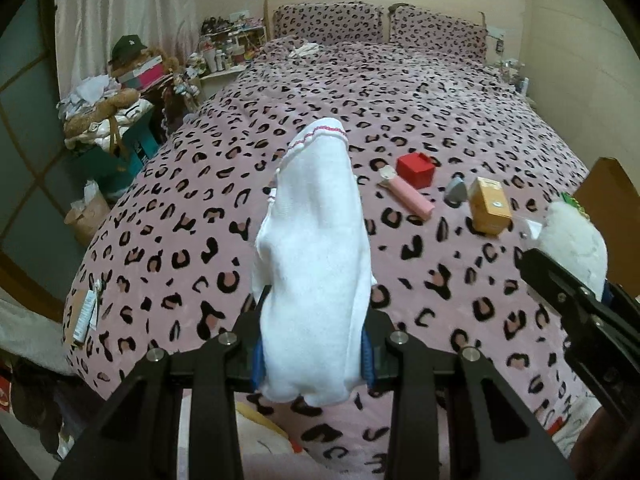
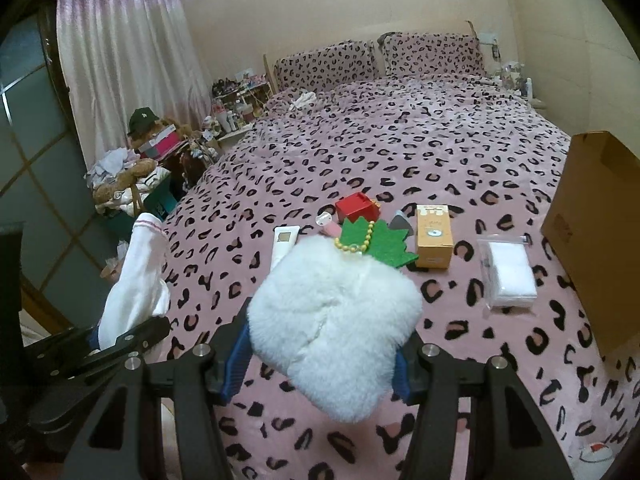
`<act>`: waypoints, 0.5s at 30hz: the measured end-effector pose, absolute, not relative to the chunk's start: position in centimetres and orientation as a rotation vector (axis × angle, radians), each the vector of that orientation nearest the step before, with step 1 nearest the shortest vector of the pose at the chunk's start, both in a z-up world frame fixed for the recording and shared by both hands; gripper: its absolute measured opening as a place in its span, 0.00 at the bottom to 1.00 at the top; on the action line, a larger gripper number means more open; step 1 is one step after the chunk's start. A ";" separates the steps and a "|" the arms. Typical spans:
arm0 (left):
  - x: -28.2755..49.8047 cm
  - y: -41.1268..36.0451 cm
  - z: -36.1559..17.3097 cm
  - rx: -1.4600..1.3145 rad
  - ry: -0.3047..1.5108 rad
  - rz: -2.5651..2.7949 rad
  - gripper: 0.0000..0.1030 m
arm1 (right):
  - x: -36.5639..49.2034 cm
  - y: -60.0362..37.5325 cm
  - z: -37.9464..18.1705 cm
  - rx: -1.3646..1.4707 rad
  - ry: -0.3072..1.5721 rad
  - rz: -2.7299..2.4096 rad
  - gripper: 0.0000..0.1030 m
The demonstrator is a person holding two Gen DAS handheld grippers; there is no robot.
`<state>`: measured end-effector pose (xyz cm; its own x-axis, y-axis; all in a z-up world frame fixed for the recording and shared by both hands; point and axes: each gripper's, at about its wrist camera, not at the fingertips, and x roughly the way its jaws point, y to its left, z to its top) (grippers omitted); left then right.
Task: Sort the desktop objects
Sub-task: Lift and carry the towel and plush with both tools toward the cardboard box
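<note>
My left gripper [image 1: 312, 360] is shut on a white sock [image 1: 316, 240] with a pink-stitched cuff, which stands up from between the blue pads above the bed. The right wrist view shows the same sock [image 2: 136, 280] at the left, held in the left gripper [image 2: 120, 336]. My right gripper [image 2: 320, 356] is shut on a white fluffy pouch [image 2: 336, 312] with a green felt leaf [image 2: 384, 240] and a gold bead chain on top. This pouch [image 1: 572, 240] also shows at the right edge of the left wrist view.
On the leopard-print bedspread [image 2: 400, 152] lie a red box [image 2: 357, 208], a pink tube [image 1: 408, 194], a grey triangular piece [image 1: 456, 192], an orange carton [image 2: 434, 236], a white slim device [image 2: 285, 244] and a clear bag of white pads [image 2: 508, 272]. A cardboard box [image 2: 596, 240] stands at the right.
</note>
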<state>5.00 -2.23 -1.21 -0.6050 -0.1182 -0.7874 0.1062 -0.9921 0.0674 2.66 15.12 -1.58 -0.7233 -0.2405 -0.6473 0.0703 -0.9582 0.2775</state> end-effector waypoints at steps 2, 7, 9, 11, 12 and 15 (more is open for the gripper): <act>5.6 -1.7 -0.9 1.331 -0.022 -2.723 0.35 | 3.3 15.4 -1.3 1.076 -0.347 -2.755 0.56; 6.7 -0.4 -0.2 1.325 -0.034 -2.752 0.35 | 4.6 16.3 -0.8 1.086 -0.333 -2.790 0.56; 6.9 -0.1 -0.1 1.322 -0.044 -2.754 0.35 | 5.1 16.6 -0.5 1.097 -0.332 -2.803 0.56; 7.1 0.2 0.0 1.322 -0.047 -2.759 0.35 | 5.5 16.9 -0.3 1.105 -0.337 -2.814 0.56; 7.3 0.3 0.0 1.321 -0.049 -2.762 0.35 | 5.7 17.0 -0.2 1.106 -0.339 -2.817 0.56; 7.5 0.7 0.1 1.324 -0.054 -2.765 0.35 | 6.3 17.2 -0.1 1.105 -0.342 -2.821 0.56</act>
<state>7.52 0.67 0.11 -0.6247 -0.0829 -0.7765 0.0523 -0.9966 0.0643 6.27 17.25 -0.05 -0.7336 -0.1673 -0.6587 0.0052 -0.9706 0.2407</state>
